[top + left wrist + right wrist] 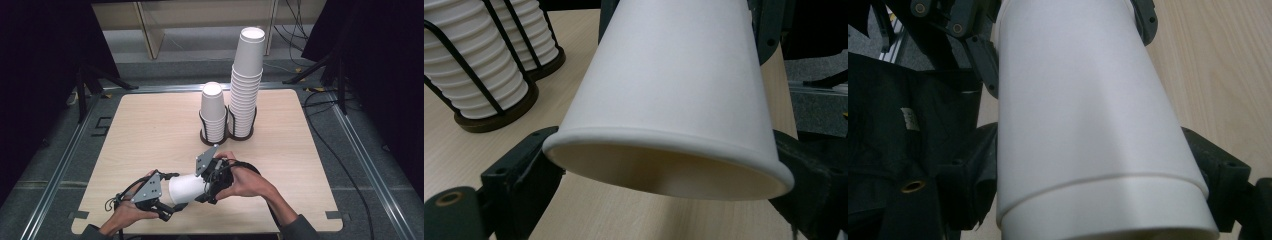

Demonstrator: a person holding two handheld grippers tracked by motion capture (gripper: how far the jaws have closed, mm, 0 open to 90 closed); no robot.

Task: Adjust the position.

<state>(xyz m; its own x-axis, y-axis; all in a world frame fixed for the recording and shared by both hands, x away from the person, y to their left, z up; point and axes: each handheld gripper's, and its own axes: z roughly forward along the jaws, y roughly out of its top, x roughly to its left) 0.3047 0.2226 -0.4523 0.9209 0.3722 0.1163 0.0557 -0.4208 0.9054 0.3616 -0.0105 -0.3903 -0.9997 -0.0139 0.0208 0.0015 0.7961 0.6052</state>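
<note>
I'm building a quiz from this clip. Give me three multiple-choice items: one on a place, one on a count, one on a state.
1. Where is the taller stack?
A. right of the shorter stack
B. left of it
C. at the table's near edge

2. How many cup holders stand on the table?
A. one
B. two
C. four

3. How does the held cup lie?
A. upright
B. upside down on the table
C. on its side between both grippers

Answers: 1 A, the high view shows it on the right. 2 B, two dark holders side by side. 3 C, the left gripper and right gripper flank it.
</note>
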